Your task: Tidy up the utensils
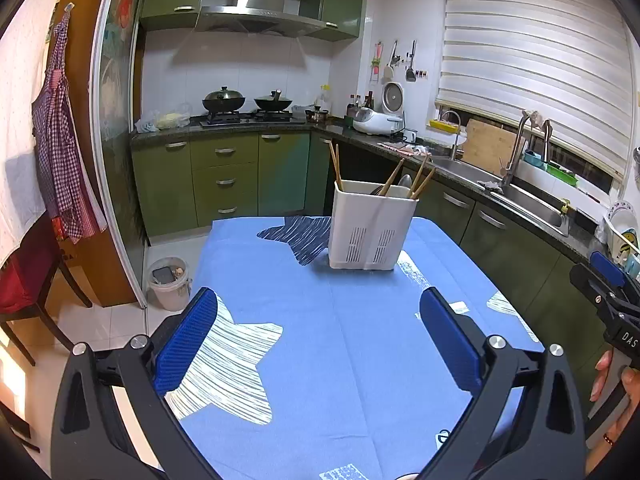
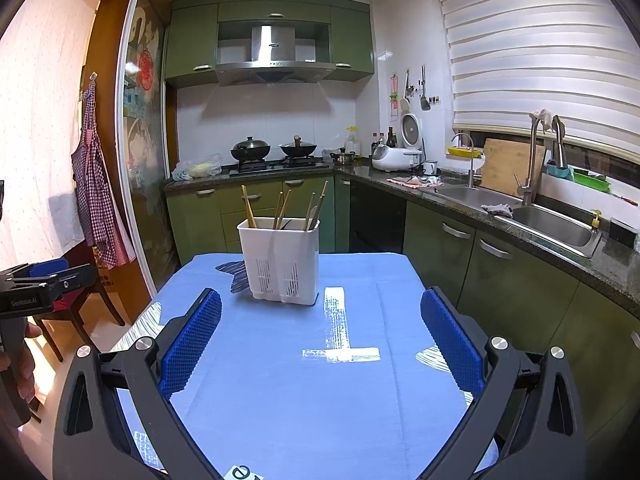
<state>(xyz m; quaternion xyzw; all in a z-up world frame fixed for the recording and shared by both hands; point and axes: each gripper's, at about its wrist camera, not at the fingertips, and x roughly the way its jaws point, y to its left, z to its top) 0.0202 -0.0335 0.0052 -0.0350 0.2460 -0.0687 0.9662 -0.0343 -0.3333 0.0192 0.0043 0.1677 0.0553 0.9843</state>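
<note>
Blue-padded left gripper [image 1: 318, 312] sits nearest the lens, jaws spread wide w/ nothing between them, hovering over the desk's blue cloth w/ white star prints [image 1: 340, 360]. Right gripper [image 2: 320, 314] is the same: jaws spread, empty, over the same cloth.

Task's things are all at the far end of the desk: a white plastic two-compartment utensil caddy w/ slotted drain vents [image 1: 370, 226] stands upright, and inside it are wooden chopsticks [image 1: 335, 164] plus what looks like a metal spoon [image 1: 405, 183], bowl up. Chopsticks are split btwn both compartments and lean at diff angles; no utensils lie loose on the cloth.

Handling, as a judgement:
- Chopsticks: light, stiff, thin, smooth wood. Prob. roll or pivot in a pinch. Best hold is on the upper shaft, above the caddy rim, pads square across the stick, then a straight lift so it doesn't lever on the wall.
- Spoon: heavier, slick metal. Only the bowl shows, so a grip there may slip; handle is hidden inside.
- Caddy: thin plastic, light, tall for its base, so likely to tip or slide on the cloth if a stick drags on it. One gripper could steady a side wall near the rim while the other pulls.

Nothing here looks fragile. Which compartment is meant for what, can't tell.
</note>
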